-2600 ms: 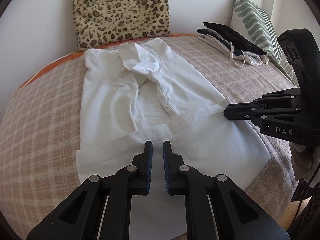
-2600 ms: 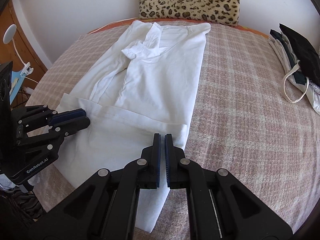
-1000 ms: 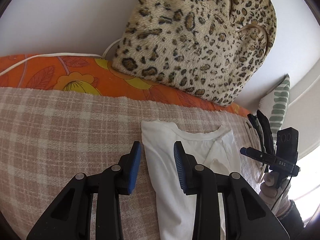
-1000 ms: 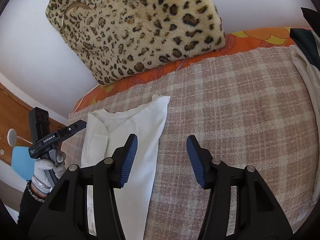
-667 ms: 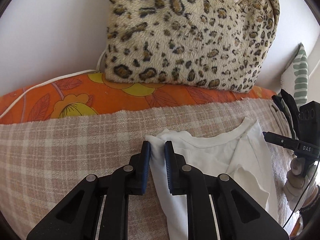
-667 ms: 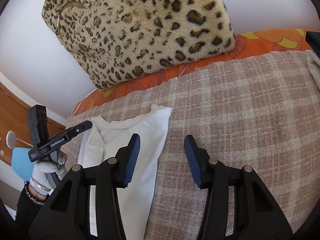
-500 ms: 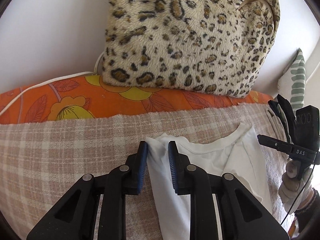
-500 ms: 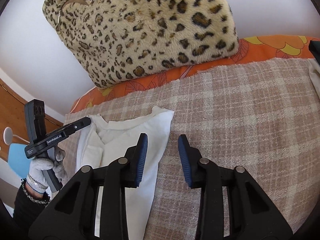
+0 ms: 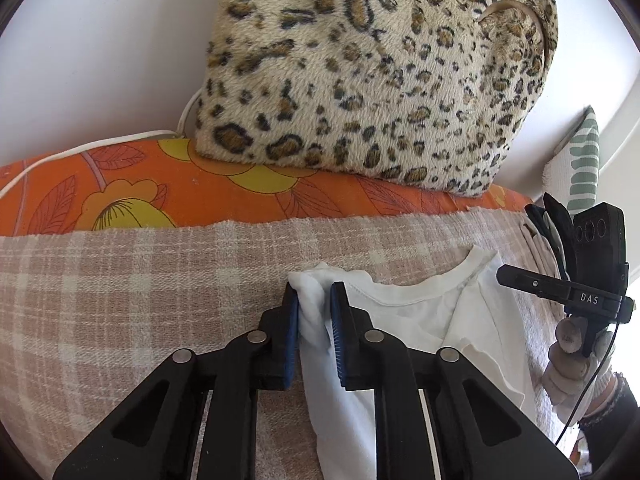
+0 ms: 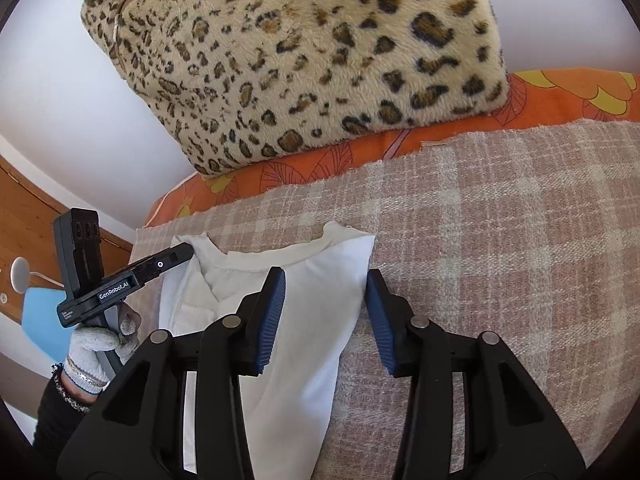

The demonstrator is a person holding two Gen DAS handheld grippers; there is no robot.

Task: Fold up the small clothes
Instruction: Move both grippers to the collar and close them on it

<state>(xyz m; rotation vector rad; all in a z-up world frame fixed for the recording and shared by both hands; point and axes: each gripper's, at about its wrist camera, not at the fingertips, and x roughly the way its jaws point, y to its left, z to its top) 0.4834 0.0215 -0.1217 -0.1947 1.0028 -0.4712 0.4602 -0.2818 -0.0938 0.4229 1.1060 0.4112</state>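
Observation:
A white T-shirt [image 9: 432, 320] lies on the plaid blanket [image 9: 120, 280], collar toward the leopard cushion, its sides folded in. My left gripper [image 9: 314, 300] is shut on the shirt's left shoulder corner, with bunched cloth between its blue pads. In the right wrist view the shirt [image 10: 316, 320] lies under my right gripper [image 10: 326, 284], which is open with its jaws straddling the right shoulder corner. The left gripper shows there at the shirt's far corner [image 10: 176, 258]. The right gripper shows at the right edge of the left wrist view [image 9: 504, 278].
A leopard-print cushion [image 9: 380, 72] leans on the white wall behind an orange floral sheet [image 9: 140, 196]. A pile of dark and white clothes [image 9: 548, 232] and a green-patterned pillow [image 9: 580, 164] lie at the right. A wooden panel [image 10: 24, 216] stands at the left.
Both grippers moved from the shirt's hem up to its collar end. The left gripper closed on the left shoulder corner. The right gripper narrowed, then opened wider again over the right corner.

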